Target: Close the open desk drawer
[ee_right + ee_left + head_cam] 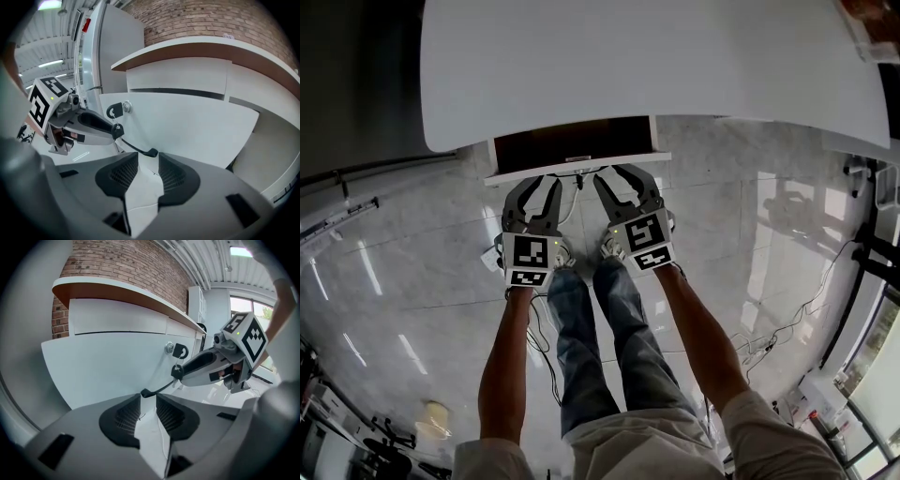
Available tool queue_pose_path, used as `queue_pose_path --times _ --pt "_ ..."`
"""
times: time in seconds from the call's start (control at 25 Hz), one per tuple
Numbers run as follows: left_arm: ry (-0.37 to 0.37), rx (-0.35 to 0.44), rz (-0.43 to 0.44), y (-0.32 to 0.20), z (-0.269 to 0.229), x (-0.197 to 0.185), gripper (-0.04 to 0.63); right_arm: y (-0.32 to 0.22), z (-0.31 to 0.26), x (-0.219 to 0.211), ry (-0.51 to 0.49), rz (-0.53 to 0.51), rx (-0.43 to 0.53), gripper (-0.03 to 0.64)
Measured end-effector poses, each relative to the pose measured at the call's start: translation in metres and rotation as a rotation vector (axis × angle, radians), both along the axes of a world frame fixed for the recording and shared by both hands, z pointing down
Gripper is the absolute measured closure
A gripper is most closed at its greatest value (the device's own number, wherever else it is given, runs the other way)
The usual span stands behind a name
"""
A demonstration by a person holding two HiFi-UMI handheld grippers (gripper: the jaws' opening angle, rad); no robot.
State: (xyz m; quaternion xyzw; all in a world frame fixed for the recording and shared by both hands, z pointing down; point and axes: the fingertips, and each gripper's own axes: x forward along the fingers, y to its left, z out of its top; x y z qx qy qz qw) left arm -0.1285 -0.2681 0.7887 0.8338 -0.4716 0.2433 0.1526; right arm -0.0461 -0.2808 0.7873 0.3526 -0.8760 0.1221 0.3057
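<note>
We hold the left gripper (540, 185) and right gripper (614, 178) just before the open drawer (577, 167) under the desk (656, 56) edge, both jaws released and empty.

The flat white drawer front (578, 167) stands right ahead of the left gripper (540, 184) and right gripper (615, 174), walling off the way forward. The broad white desk surface (656, 66) overhangs it from above. Between the grippers, a black-headed key (180, 351) hangs at the lock, with a thin black cable (146, 392) below it. Glossy grey tiled floor (750, 216) lies open on either side.
</note>
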Motion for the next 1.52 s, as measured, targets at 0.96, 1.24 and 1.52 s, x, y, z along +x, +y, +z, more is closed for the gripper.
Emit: queue_pose_path --times 0.96,1.24,1.52 --pt "0.001 -0.043 -0.031 -0.036 0.004 0.002 0.491 -0.039 0.004 0.002 0.053 -0.003 -0.005 0.503" --pt "-0.026 -0.068 -0.026 -0.081 0.004 -0.007 0.489 -0.083 0.004 -0.007 0.053 0.013 0.009 0.503" --pt "-0.036 -0.093 -0.034 -0.109 0.003 -0.014 0.489 -0.111 0.003 -0.013 0.090 0.020 -0.003 0.503"
